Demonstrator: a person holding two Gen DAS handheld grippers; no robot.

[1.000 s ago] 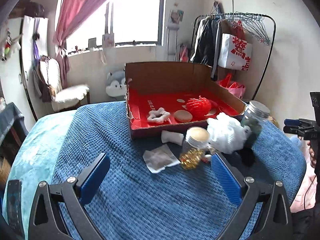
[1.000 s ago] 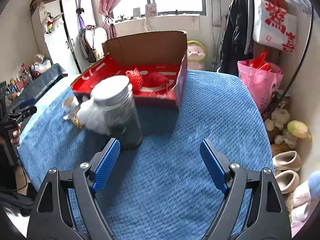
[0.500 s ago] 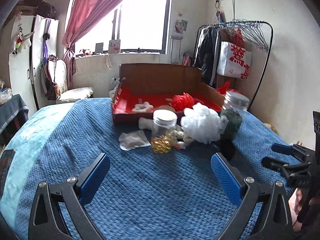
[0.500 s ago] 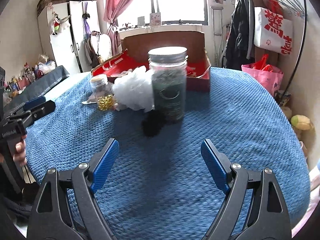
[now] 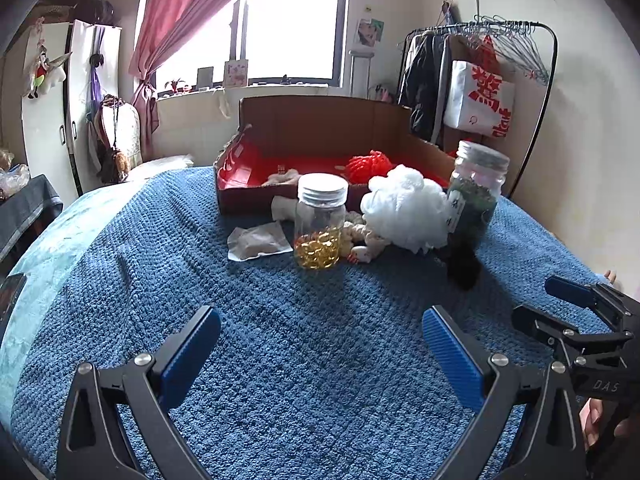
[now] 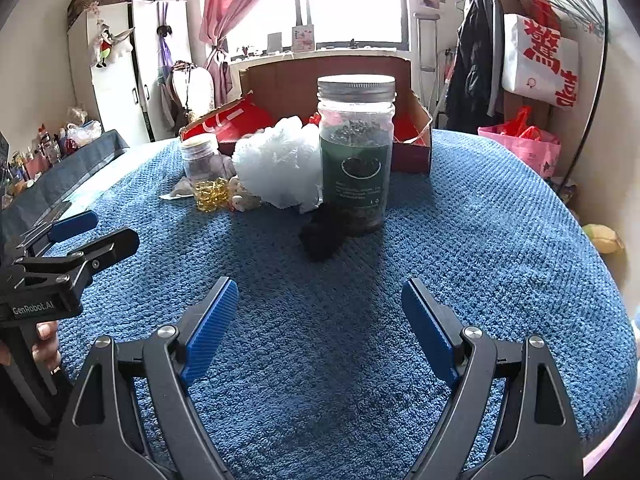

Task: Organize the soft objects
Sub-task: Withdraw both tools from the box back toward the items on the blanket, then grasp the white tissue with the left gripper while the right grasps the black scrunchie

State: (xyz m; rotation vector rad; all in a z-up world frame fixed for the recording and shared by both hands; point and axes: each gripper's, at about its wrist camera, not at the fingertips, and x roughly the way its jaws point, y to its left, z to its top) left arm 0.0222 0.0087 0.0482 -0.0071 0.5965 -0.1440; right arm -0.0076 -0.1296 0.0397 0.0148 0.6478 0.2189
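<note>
A white mesh puff (image 5: pixel 406 208) (image 6: pixel 280 166) lies on the blue blanket between two jars. A black fluffy item (image 5: pixel 463 266) (image 6: pixel 322 232) lies in front of the dark jar (image 6: pixel 355 148). A small beige plush (image 5: pixel 362 240) lies by the jar of yellow capsules (image 5: pixel 320 220). A red puff (image 5: pixel 368 164) and a pale scrunchie (image 5: pixel 285 178) sit in the open red-lined cardboard box (image 5: pixel 240 196). My left gripper (image 5: pixel 320 354) and right gripper (image 6: pixel 318 328) are open and empty, low over the blanket, well short of the items.
A clear packet (image 5: pixel 258 242) lies left of the capsule jar. The right gripper shows at the right edge of the left wrist view (image 5: pixel 576 312). A clothes rack (image 5: pixel 480 80) with a white bag stands behind the bed. A wardrobe (image 6: pixel 120 72) stands at the left.
Both grippers have drawn back and dropped lower, now looking level across the blanket. The items appear farther off. The jaws stay open and nothing on the bed has moved.
</note>
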